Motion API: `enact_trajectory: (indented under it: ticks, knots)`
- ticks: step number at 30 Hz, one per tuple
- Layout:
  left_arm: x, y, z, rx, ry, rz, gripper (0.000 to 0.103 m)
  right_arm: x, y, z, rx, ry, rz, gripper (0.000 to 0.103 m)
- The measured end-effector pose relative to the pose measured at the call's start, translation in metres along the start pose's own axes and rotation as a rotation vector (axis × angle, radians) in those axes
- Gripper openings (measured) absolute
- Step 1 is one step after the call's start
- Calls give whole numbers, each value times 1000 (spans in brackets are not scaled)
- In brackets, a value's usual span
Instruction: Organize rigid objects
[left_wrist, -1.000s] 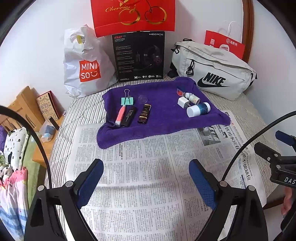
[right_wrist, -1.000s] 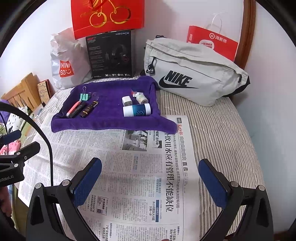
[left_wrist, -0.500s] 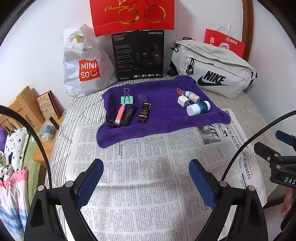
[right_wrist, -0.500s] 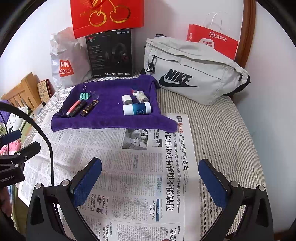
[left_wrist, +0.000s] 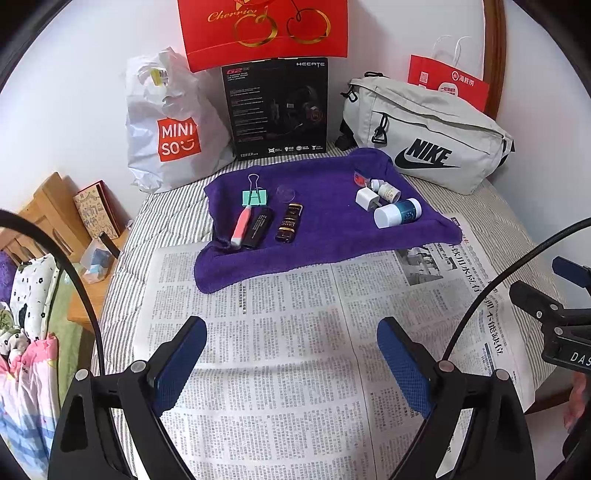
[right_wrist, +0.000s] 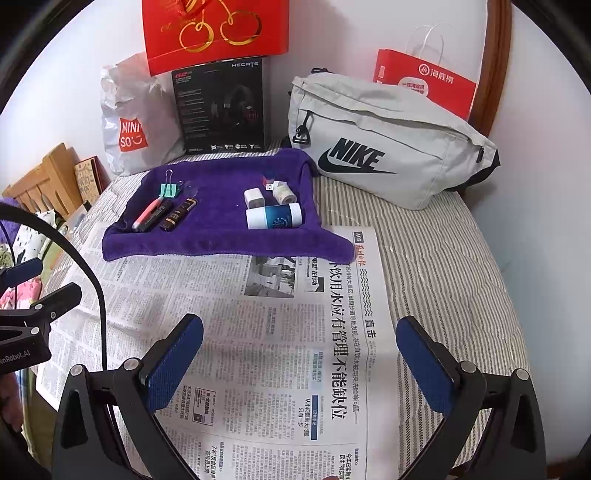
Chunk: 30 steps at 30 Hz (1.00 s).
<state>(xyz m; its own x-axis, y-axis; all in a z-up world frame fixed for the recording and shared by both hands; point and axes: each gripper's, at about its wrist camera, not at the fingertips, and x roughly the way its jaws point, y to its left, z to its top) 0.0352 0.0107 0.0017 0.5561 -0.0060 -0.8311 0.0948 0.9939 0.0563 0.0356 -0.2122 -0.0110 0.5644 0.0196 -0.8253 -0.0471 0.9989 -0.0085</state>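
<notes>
Both of your claws are empty and spread wide: the left gripper (left_wrist: 290, 354) and the right gripper (right_wrist: 301, 354) hang over bare newspaper (left_wrist: 295, 369) at the bottom of their frames, pads touching nothing. Everything you have to sort lies higher in the frame, on the purple towel (left_wrist: 325, 229) beyond the paper's far edge, in two loose groups. In the left wrist view, upper centre-left holds the green binder clip (left_wrist: 254, 197), the pink pen (left_wrist: 241, 227), the black stick (left_wrist: 258, 230) and the brown tube (left_wrist: 289, 222); these last three lie side by side, long axes running roughly from near to far, so jaws brought straight ahead would straddle their narrow width. Upper right of centre holds the white charger (left_wrist: 366, 199), a small white bottle (left_wrist: 388, 191) and the blue-and-white bottle (left_wrist: 397, 213), which lies on its side with its long axis across the frame. In the right wrist view that bottle (right_wrist: 274, 218) sits almost straight above the jaws, so your right hand looks nearer to that group, and your left to the pens.
</notes>
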Motion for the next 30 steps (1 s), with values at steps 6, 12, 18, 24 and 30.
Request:
enact_trajectory:
  ticks: [6,12,18,24,30]
  knots:
    - [0,2,-1,0,-2,-1,94,-1,1,0,-1,-1,-2,103]
    - [0,2,-1,2,1,1,94,-2,1,1,-4,-4,-3,103]
    - [-1,4,-1,2,1,3,94,-2,2,1,-12,0,-4,103]
    - [0,5,-1,2,1,3,94,-3,3,1,-9,-1,-4,103]
    - [-2,8,-2,-3,0,7,94,-3,3,0,-9,-4,-5,103]
